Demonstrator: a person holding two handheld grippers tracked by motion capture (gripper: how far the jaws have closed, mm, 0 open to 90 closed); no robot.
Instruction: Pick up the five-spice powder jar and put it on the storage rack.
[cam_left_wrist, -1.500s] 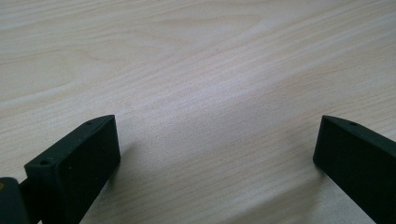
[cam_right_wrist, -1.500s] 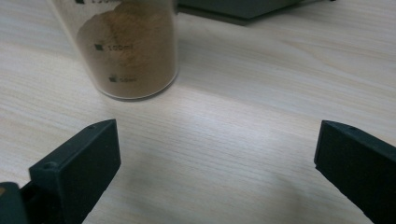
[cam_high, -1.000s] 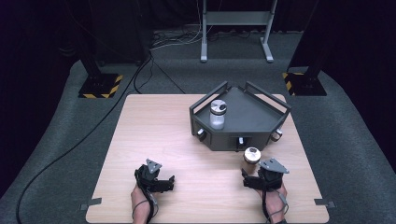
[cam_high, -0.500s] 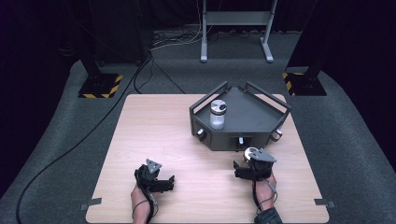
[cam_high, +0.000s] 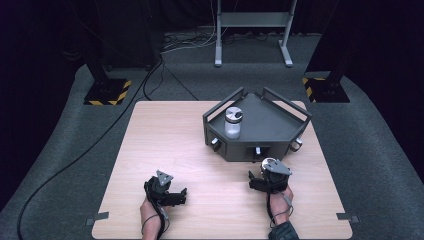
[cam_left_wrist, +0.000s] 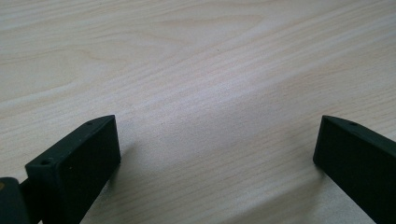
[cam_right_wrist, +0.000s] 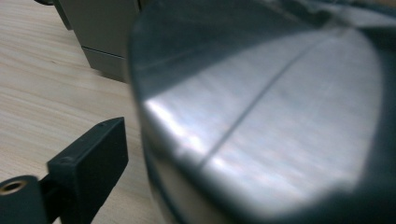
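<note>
No writing is legible anywhere. The right gripper (cam_high: 264, 176), jaws just closing around a blurred silver-lidded jar (cam_right_wrist: 261, 116) before the dark tray (cam_high: 270, 131), hides its far jaw; contact is unclear. The left gripper (cam_high: 172, 194) rests apart on the surface (cam_high: 165, 135).

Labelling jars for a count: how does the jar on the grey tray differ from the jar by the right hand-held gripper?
The tray jar stands up on the grey tray, untouched. The other jar sits on the wooden table before the tray, between the right hand-held gripper jaws, which have just been closing. Both have silvery lids.
</note>
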